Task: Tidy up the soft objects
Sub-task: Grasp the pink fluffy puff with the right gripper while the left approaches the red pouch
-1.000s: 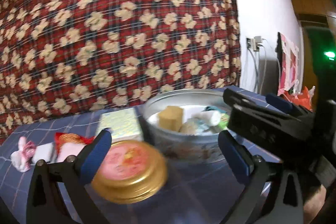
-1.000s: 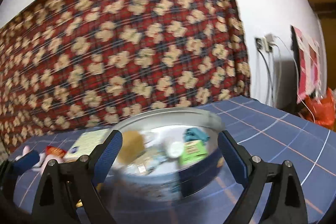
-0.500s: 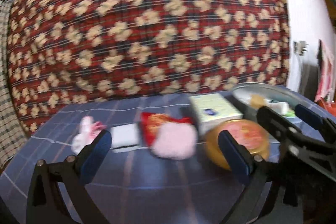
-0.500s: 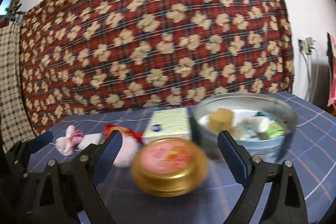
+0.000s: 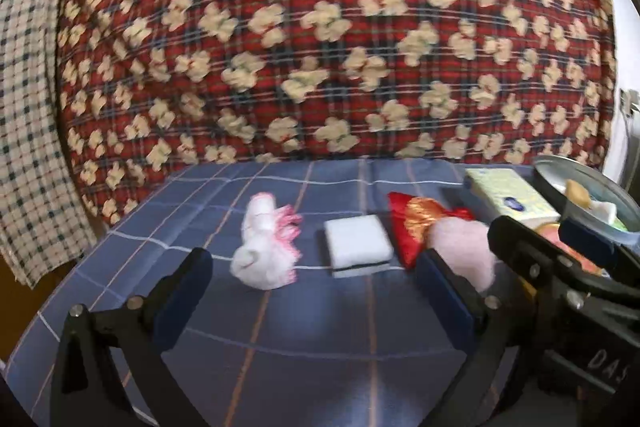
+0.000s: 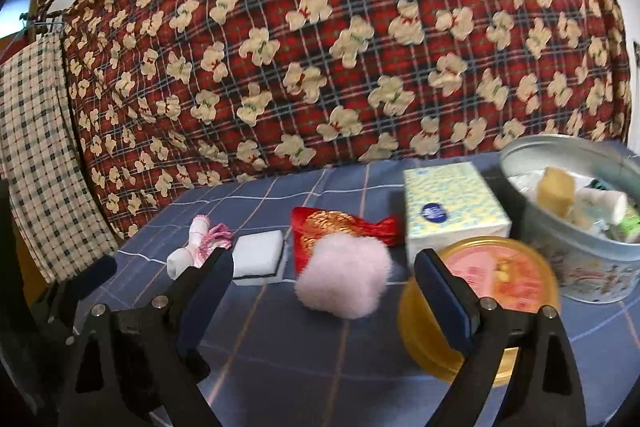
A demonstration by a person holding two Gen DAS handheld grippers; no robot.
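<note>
A row of soft things lies on the blue checked tablecloth [image 5: 320, 339]: a white and pink rolled sock [image 5: 266, 253] [image 6: 198, 247], a white sponge with a black underside [image 5: 357, 245] [image 6: 258, 259], a red and gold pouch [image 5: 420, 227] [image 6: 340, 227] and a pink fluffy ball [image 5: 460, 251] [image 6: 346, 277]. My left gripper [image 5: 316, 299] is open and empty, just in front of the sock and sponge. My right gripper [image 6: 324, 295] is open and empty, just in front of the pink ball. A silver tin [image 6: 580, 227] [image 5: 576, 179] at the right holds several soft items.
A yellow tissue box [image 6: 452, 211] [image 5: 512, 195] stands beside the tin. A gold lid with a pink top [image 6: 484, 299] lies in front of the tin. A red teddy-print blanket [image 5: 320, 39] hangs behind the table. A checked cloth [image 5: 28, 131] hangs at the left.
Both grippers have swung left, away from the tin, along the row of objects. The left now faces the sock and sponge, the right the pink ball. Both stayed open.
</note>
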